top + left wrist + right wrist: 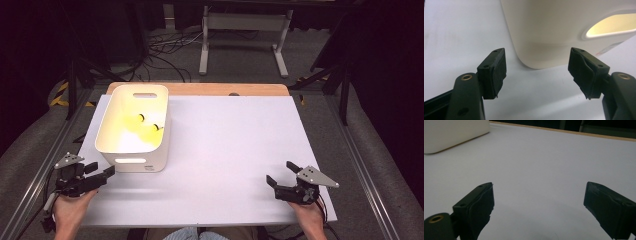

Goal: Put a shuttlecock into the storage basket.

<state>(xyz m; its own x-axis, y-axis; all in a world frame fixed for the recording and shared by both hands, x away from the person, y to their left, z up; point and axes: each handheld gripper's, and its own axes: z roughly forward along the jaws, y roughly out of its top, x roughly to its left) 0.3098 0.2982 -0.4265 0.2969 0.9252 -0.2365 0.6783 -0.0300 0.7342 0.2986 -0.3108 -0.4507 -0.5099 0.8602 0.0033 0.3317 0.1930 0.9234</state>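
A cream plastic bin [134, 127] sits at the upper left of the high view, on the white desk [230, 150], with two small yellow things [142, 125] lying inside it; they are washed out by glare, and I would guess balls or toys with a dark spot each, but I can't be sure. The left hand-held gripper [100, 175] waits at the lower left, just short of the bin's near corner, jaws spread wide with nothing between them. The right hand-held gripper [282, 172] rests at the lower right, well apart from the bin, equally wide and empty.

The bin looks to me light and stiff, a thin-walled tub with smooth, rounded corners that the pads could slide off. The sensible holds are the oval handle slot [130, 160] in the near wall or the top rim; pinching the wall at the slot should give a firm bite. Lifted from one side it may tip, and the loose yellow things would roll.

The left gripper view puts the bin's rounded lower corner [536, 60] between the jaws but beyond them, not touching, and shows the glowing slot [610, 26] at upper right. That closeness is hard to judge from above. The right gripper view [539, 202] offers bare desk and a corner of the bin at its upper left. The high view alone reveals the contents.
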